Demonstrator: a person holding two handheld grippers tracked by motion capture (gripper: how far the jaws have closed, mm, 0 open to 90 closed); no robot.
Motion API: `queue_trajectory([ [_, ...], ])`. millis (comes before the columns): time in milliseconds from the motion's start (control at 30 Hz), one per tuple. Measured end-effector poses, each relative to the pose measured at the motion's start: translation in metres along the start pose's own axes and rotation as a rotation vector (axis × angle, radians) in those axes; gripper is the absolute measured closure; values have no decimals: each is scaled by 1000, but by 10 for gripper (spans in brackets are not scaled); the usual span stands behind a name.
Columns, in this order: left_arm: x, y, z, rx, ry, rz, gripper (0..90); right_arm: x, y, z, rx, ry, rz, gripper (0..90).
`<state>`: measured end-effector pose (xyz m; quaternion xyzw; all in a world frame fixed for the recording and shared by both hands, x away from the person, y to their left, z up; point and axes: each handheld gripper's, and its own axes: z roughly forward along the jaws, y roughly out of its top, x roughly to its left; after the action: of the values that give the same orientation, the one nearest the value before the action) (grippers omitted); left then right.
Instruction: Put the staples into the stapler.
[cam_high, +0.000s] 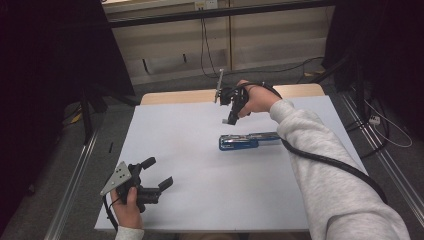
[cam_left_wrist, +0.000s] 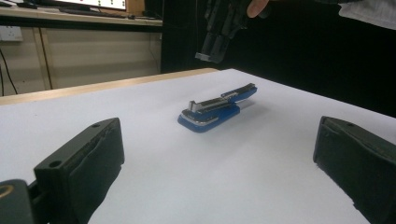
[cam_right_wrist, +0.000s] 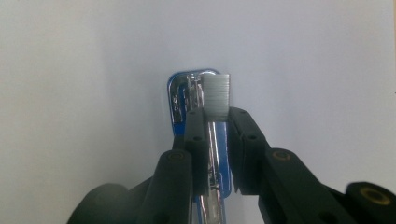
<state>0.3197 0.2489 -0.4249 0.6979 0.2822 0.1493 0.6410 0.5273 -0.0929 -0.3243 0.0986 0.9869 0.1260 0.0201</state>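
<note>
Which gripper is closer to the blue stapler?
The right gripper is closer; it hangs just above the blue stapler, pinching a strip of staples. The left gripper sits open, off toward the table's near-left corner.

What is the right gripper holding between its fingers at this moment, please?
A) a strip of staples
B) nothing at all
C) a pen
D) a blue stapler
A: in the right gripper view, the right gripper is closed on a grey ribbed strip of staples, held above the blue stapler, which lies open on the white table, apart from the fingers.
</note>
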Motion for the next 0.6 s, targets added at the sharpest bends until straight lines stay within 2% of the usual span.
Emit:
queue_trajectory([
  [33,0,0,1,1,-1,2,19,0,-1,0,1,5,14,790],
  [200,0,0,1,6,-6,1,19,-1,-3,2,0,-5,7,790],
  [267,0,0,1,5,-5,1,19,-2,-4,3,4,-2,18,790],
  [333,0,0,1,5,-8,1,19,-2,-5,5,5,-1,3,790],
  [600,0,1,0,3,-5,7,19,-2,-5,10,-10,-3,24,790],
])
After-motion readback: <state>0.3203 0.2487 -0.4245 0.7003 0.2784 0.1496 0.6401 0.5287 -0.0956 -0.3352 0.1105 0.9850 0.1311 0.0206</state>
